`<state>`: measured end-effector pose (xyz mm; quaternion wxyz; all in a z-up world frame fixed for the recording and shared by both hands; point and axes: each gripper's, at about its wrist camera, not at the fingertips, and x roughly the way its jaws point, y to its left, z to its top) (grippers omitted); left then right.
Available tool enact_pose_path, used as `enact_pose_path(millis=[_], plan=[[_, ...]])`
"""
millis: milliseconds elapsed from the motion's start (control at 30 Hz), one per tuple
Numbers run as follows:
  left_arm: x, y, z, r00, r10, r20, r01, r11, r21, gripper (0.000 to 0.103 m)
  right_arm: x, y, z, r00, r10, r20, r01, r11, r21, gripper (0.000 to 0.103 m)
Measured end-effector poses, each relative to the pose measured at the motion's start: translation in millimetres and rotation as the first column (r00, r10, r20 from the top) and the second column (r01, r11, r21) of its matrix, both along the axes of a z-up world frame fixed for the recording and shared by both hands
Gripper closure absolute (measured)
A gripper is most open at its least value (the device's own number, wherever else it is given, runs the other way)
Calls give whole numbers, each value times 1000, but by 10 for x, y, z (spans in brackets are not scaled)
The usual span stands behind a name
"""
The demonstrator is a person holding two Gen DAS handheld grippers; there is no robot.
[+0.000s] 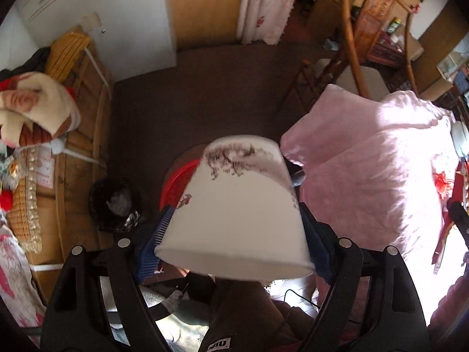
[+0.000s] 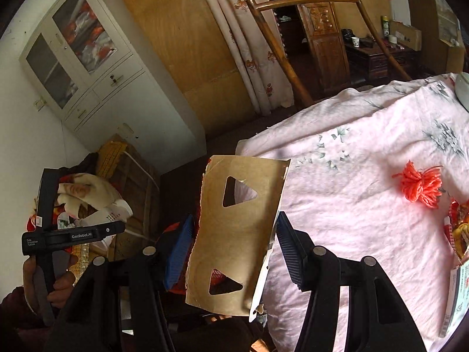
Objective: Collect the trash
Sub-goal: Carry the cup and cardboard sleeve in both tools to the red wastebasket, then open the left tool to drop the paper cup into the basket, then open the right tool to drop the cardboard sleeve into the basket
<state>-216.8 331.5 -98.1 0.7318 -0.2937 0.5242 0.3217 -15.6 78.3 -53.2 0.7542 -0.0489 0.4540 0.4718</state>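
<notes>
Paper cup in left hand-held gripper, nr bed edge.

A paper cup is sitting between the left gripper's fingers, above a basket, with a bin standing to the left and the bed lying to the right. A cardboard piece is sitting between the right gripper's fingers, beside the bed's edge, with a yarn tuft lying on the bed.
</notes>
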Motion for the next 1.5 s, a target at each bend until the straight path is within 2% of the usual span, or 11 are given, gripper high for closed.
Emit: enact_pose_path(millis=[100,200,433,633,800,933,1033,1100,1233,1367,1500], plan=[[-83,49,-12,999,45,7,-45,999,-30,19,-5,18,18,1000,13,6,-13,1000,-1,46],[-127,27,8,998,70,10,-69,997,-22,15,-19,34,4,1000,22,-3,-22,1000,-6,46],[-196,-44,14,996,90,-15,-90,996,-2,14,-98,204,-73,995,95,-32,-96,995,-22,46],[-393,11,20,989,147,-19,-147,989,0,14,-251,419,-111,980,193,-38,-194,981,-30,46],[-601,86,24,980,198,-29,-198,980,4,14,-461,768,-133,954,295,-50,-296,955,-26,46],[-794,150,49,970,242,-34,-241,970,19,14,-682,1162,-123,920,388,-47,-389,921,-12,45],[-921,210,69,962,273,-23,-272,962,24,14,-824,1453,-114,891,451,-54,-451,892,-1,41],[-973,258,83,958,288,-12,-288,957,24,14,-868,1583,-84,883,464,-70,-465,885,12,38],[-991,332,94,957,290,8,-290,957,17,14,-866,1558,7,890,454,-49,-454,891,23,34],[-879,361,78,969,247,16,-247,969,6,14,-830,1408,-29,924,379,-51,-380,925,-10,34],[-658,333,77,983,180,30,-180,984,4,14,-675,1069,-73,960,269,-74,-272,962,-29,34]])
